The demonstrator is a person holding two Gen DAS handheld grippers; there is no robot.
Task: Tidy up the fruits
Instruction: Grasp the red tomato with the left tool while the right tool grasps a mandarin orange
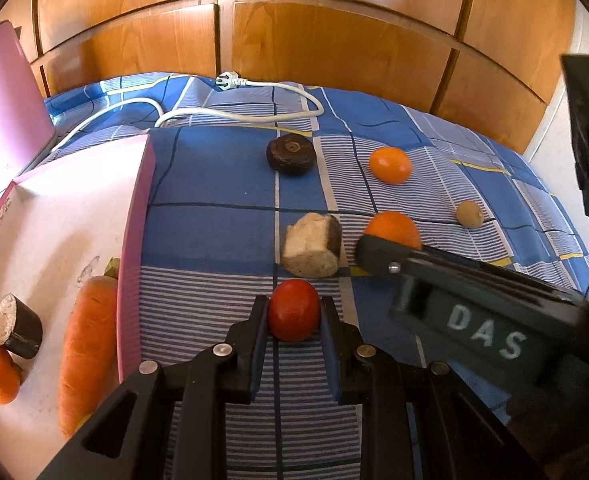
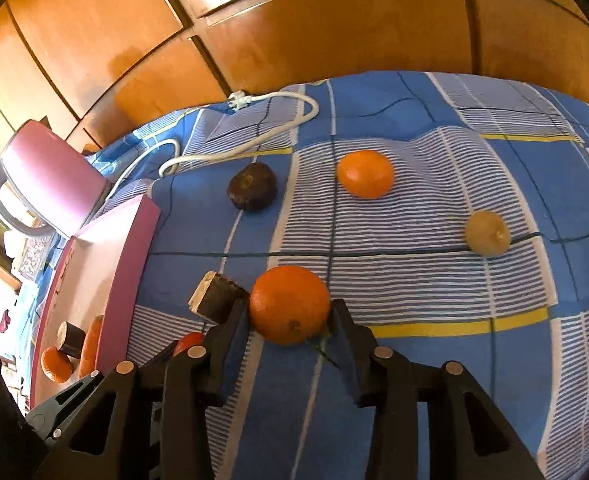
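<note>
Two grippers work together: left gripper [image 1: 294, 316] clamps the tomato [image 1: 293, 314], right gripper [image 2: 290, 316] brackets an orange [image 2: 289, 304], contact unclear. Next, carry both toward the pink box [image 1: 134, 240] at nine o'clock.

A home bedroom, by the look of it: a bed covered with a blue checked sheet [image 1: 222, 224] stands against tall wooden wardrobe doors [image 1: 334, 40], and a white power cable [image 1: 230, 114] with its plug trails loosely across the bedding.
</note>
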